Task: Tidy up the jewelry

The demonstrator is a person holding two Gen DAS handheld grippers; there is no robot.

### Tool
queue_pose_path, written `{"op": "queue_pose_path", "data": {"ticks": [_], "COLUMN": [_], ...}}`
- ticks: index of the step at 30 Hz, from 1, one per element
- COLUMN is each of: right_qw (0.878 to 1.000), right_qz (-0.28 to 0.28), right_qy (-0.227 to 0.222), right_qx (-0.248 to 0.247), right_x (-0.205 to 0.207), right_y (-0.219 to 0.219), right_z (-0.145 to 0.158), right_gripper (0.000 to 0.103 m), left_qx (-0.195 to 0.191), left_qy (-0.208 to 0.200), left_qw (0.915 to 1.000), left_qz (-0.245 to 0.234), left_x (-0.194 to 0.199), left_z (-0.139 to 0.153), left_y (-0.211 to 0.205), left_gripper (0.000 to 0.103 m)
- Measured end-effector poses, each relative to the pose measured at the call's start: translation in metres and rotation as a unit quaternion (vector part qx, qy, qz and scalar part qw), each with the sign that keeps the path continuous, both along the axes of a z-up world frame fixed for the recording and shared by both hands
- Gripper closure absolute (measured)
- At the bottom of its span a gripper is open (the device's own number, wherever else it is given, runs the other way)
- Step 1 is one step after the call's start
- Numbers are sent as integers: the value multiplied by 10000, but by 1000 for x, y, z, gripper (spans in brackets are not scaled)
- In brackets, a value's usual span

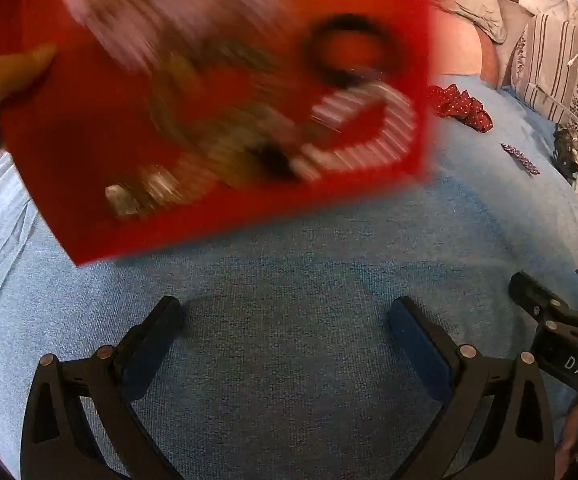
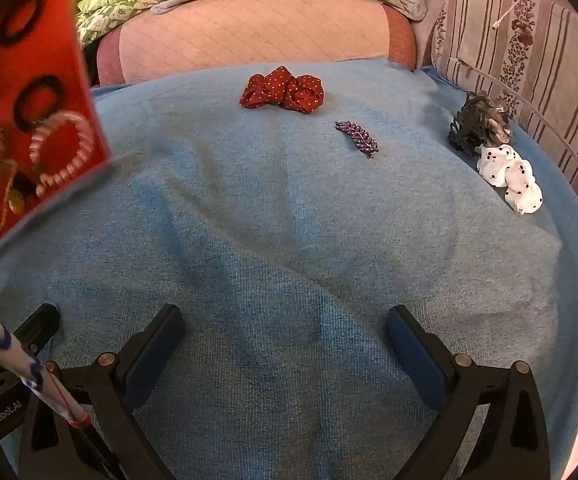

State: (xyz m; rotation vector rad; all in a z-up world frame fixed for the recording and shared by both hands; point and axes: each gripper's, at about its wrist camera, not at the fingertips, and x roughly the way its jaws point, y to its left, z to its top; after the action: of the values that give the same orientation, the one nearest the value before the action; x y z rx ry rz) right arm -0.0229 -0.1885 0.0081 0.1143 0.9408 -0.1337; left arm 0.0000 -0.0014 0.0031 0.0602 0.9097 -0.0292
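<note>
Item 1, nearest: left hand-held gripper (image 1: 287,320), black frame with blue pads, jaws wide apart, nothing between them, tilted down over the cloth. Item 2: right hand-held gripper (image 2: 286,326), same make, jaws likewise apart and empty, just beside the left one.

Item 3: blue woven cloth (image 2: 289,240), spread over a bed or sofa; which, cannot tell.

Item 4: red flat card carrying jewelry (image 1: 217,92), blurred, held up at its edge by a bare hand (image 1: 5,76), hanging above and ahead of the left hand-held gripper. On it, black rings, a white beaded bracelet and gilt pieces. Judged nearer the left unit.

Item 5, farther, ahead of the right hand-held gripper: purple beaded hair clip (image 2: 357,139), long axis running diagonally, far-left to near-right. Beyond it, dark red polka-dot fabric scrunchie (image 2: 283,90). Well to the right, dark claw clip (image 2: 479,130) touching a white spotted fabric scrunchie (image 2: 509,178). The right unit is judged nearer to all four.

Item 6, background: pink quilted cushion (image 2: 249,36), grey pillow, striped floral cushion (image 2: 529,48), green bedding.
</note>
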Motion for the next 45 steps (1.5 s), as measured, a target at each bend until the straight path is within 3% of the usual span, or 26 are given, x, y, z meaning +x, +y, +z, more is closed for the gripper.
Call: {"op": "queue_pose_path", "data": {"ticks": [20, 34, 37, 45], "right_qw": [10000, 9972, 9958, 9922], "right_qz": [-44, -181, -150, 92], "right_qy": [61, -723, -900, -1185], "right_qx": [16, -86, 45, 384], "right_x": [-1, -51, -65, -113], "right_y": [-2, -11, -14, -11], "right_z": [3, 49, 61, 75], "right_gripper": [0, 0, 0, 0], "left_qx": [11, -9, 116, 408], "left_qy": [-2, 117, -127, -939], "left_qw": [10000, 9999, 9995, 9947], "left_qz": [9, -82, -283, -131], "left_x": [3, -3, -26, -125], "left_z": [2, 1, 12, 66], "left_y": [0, 2, 4, 28], "left_gripper": [0, 0, 0, 0]}}
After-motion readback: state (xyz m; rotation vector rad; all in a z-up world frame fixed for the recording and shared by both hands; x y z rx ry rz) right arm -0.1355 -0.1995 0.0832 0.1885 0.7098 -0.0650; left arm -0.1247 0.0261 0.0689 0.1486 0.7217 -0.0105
